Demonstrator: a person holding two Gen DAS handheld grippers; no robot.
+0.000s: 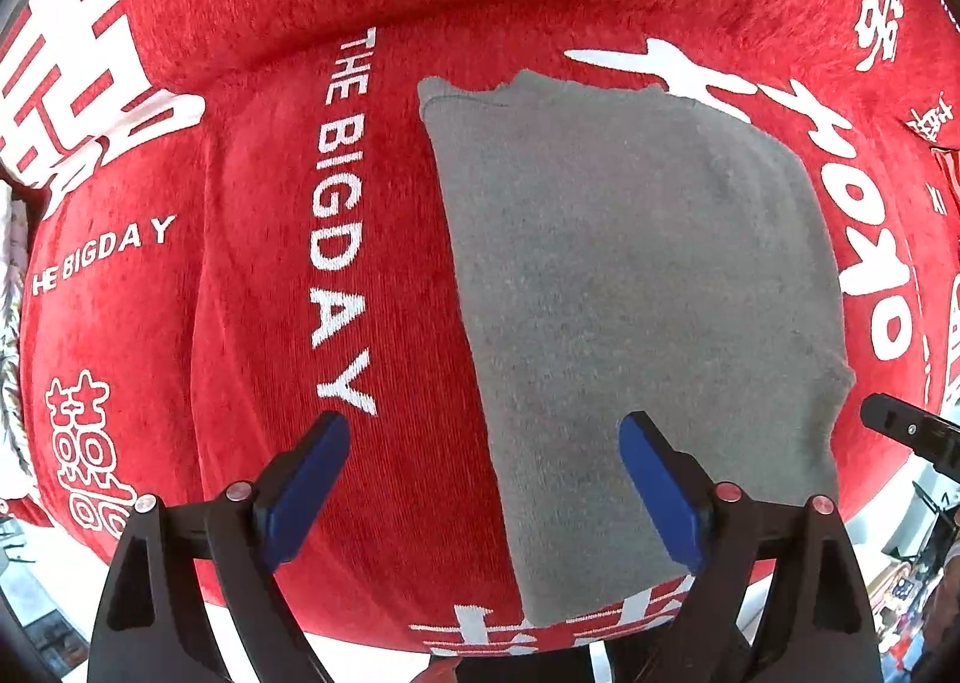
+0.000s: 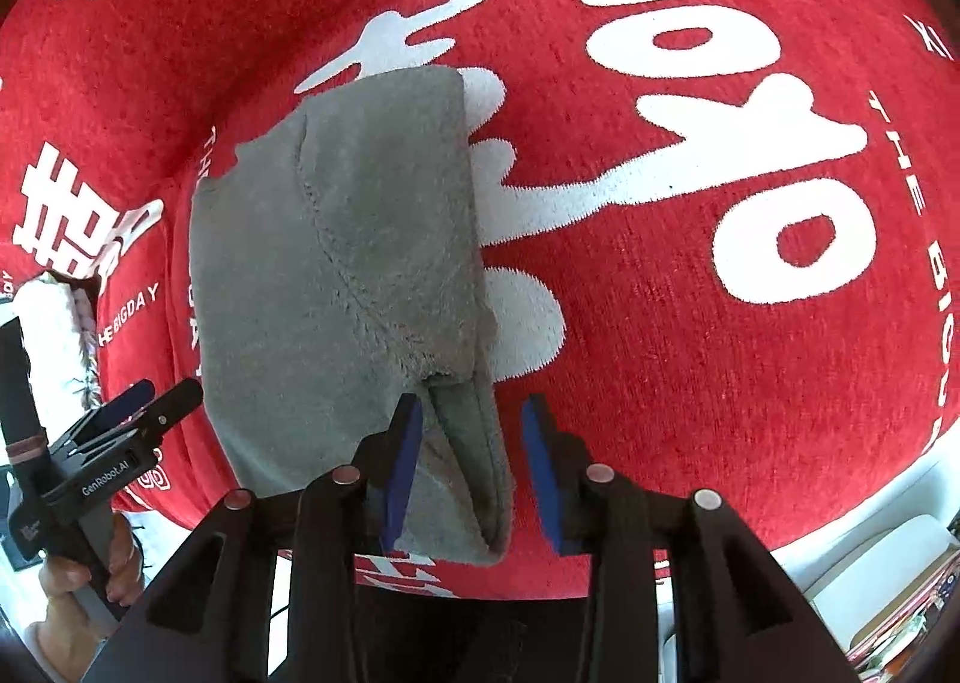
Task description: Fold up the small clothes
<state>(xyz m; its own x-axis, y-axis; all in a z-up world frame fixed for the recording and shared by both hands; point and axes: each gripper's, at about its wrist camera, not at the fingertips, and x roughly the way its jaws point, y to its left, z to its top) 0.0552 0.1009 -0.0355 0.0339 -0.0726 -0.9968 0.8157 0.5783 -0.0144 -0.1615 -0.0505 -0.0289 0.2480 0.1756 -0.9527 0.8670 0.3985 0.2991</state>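
Across the middle of the red printed cover [image 1: 390,323], the grey garment [image 1: 630,293] is lying flat as a folded slab, its long axis running from the near edge of the surface away toward the far side, where a notched, uneven end is showing. Whether a tabletop or a cushion is carrying the cover cannot be told. Seen from the right wrist, a curved seam is crossing the upper layer, and the near right corner is lifting into a loose doubled flap.

That flap is sitting between the fingers of the right tool [image 2: 471,467]: the left pad is lying against the cloth, the right pad is standing clear of it, so the jaws are partly open and are not clamping. The left tool [image 1: 483,485] is pointing straight down with its jaws spread wide and nothing between them; its right finger is hovering over the garment's near left portion and its left finger over bare cover beside the white lettering [image 1: 339,215], so the garment's left long edge is passing between them.

By this reading, a fold is just being released. The right tool is the nearer one to the loose corner; any further fold would probably be running across the long axis, near end toward far end.
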